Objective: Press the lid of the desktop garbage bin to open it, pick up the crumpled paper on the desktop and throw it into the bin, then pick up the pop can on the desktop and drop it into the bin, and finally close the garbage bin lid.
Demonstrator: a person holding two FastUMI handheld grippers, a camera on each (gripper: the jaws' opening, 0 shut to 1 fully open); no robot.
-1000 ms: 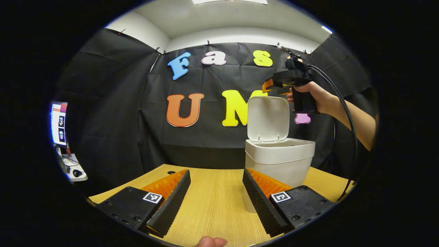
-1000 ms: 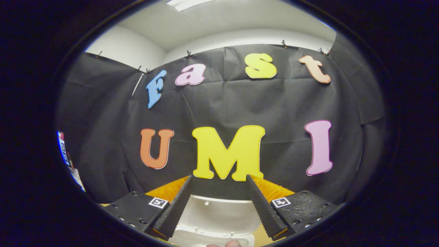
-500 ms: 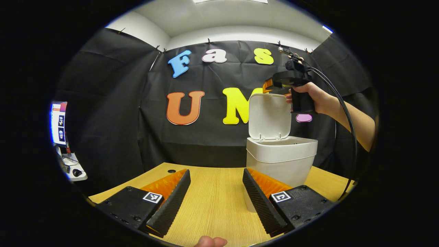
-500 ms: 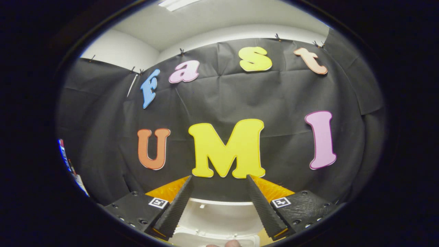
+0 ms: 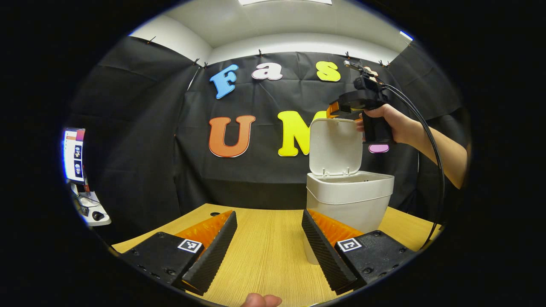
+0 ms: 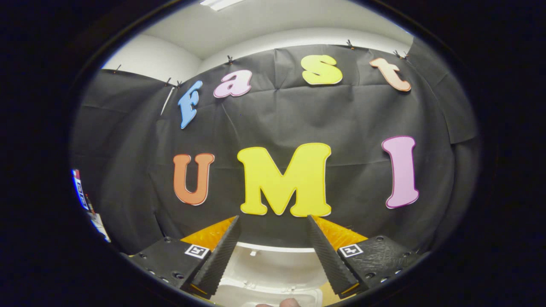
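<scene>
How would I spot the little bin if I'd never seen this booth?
Start at the wooden table before the black cloth wall. Toward its right stands the white bin. Its lid stands upright and open, with the right claw held just above the lid's top edge.

The garbage bin (image 5: 349,200) stands on the desk (image 5: 264,251), right of centre. Its lid (image 5: 335,146) stands upright at the back, the right gripper (image 5: 337,111) just above it

Left gripper (image 5: 268,238): black housings with screws, each bearing a small square black-and-white marker. Right gripper (image 5: 333,110): black pistol handle, black cable looping off. Forearm bare, no sleeve.
</scene>
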